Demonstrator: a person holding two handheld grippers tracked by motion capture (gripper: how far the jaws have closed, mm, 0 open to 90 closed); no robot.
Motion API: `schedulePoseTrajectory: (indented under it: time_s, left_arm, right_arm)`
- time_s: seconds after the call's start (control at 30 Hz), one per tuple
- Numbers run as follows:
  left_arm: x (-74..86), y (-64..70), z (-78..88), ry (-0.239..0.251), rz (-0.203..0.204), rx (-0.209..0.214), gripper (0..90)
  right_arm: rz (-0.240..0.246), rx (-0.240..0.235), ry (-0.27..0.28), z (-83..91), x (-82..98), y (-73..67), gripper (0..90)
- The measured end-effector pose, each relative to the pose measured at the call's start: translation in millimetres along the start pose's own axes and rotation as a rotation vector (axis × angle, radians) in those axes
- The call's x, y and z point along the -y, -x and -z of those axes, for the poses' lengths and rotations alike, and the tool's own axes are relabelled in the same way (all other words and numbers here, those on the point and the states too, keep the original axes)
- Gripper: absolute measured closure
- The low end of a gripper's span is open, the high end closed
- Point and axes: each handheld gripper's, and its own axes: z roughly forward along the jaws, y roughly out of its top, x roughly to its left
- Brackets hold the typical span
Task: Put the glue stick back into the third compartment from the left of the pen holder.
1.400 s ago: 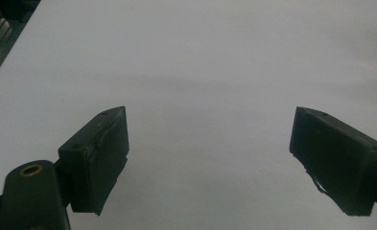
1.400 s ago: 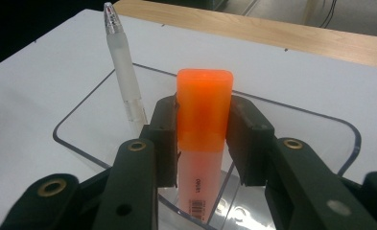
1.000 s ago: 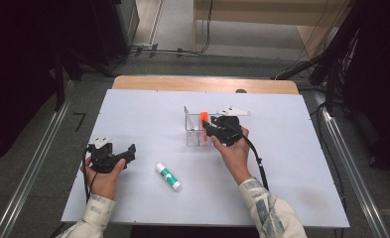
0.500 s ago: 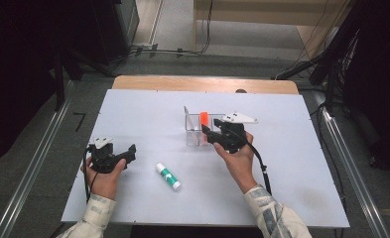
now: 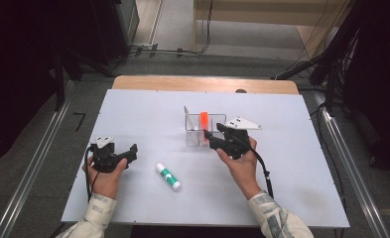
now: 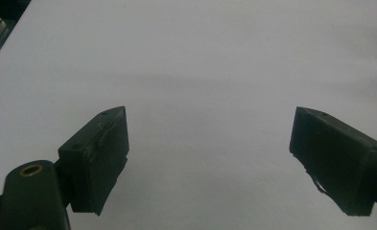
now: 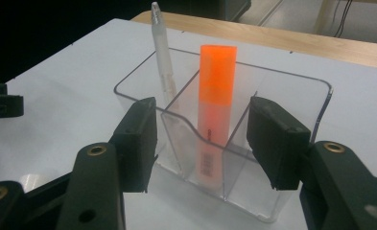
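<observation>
Nearest the person, a glue stick (image 5: 168,176) is seen lying on the white table (image 5: 133,114), between the two hands and untouched. To its left the left gripper (image 5: 131,151) is rested on the table — its fingers (image 6: 97,158) are spread wide with nothing but bare table between them.

Farther up, the right gripper (image 5: 206,136) is held just in front of a clear plastic organizer (image 7: 291,91). Its fingers (image 7: 138,143) have just been opening, and they now stand well apart with nothing pressed between the pads; since a second ago the hand has also been drawn back a little from the organizer. In the right gripper view an orange highlighter (image 7: 216,100) is seen standing upright in the middle compartment, and a clear pen (image 7: 163,57) leans in the compartment beside it.

From this it is judged that the highlighter has been let go and is now lodged in its slot — that placing looks finished. The glue stick is likely the thing left to be picked up and brought to the organizer.
</observation>
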Motion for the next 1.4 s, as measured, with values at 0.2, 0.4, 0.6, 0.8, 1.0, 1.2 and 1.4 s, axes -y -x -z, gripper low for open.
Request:
schedulePoseTrajectory:
  time_s: [0.2, 0.4, 0.6, 0.8, 1.0, 1.2, 1.4]
  left_arm:
    - [0.0, -0.7, 1.0, -0.002, -0.001, 0.0, 14.0]
    - [0.6, -0.9, 1.6, -0.001, -0.003, -0.003, 14.0]
    - [0.9, -1.1, 2.2, 0.003, 0.001, -0.006, 13.9]
    - [0.9, -1.0, 2.2, 0.0, -0.002, -0.003, 14.0]
    - [0.7, -1.2, 2.4, 0.002, 0.001, -0.003, 14.0]
    - [0.6, -1.3, 2.3, 0.002, 0.001, -0.003, 13.9]
    - [0.6, -1.4, 2.5, 0.004, 0.002, -0.003, 14.0]
  right_arm:
    - [0.001, -0.007, -0.001, 4.4, 6.9, -4.0, 42.5]
    - [0.008, -0.013, -0.02, 6.7, 15.7, -8.6, 42.3]
    - [0.012, -0.016, -0.039, 5.8, 23.1, -9.8, 42.3]
    - [0.024, -0.025, -0.054, 4.8, 28.0, -14.5, 41.3]
    - [0.034, -0.035, -0.069, 2.3, 32.8, -20.8, 40.1]
    - [0.045, -0.051, -0.09, -1.9, 37.3, -27.9, 39.2]
    - [0.051, -0.066, -0.096, -4.2, 39.4, -34.6, 39.2]
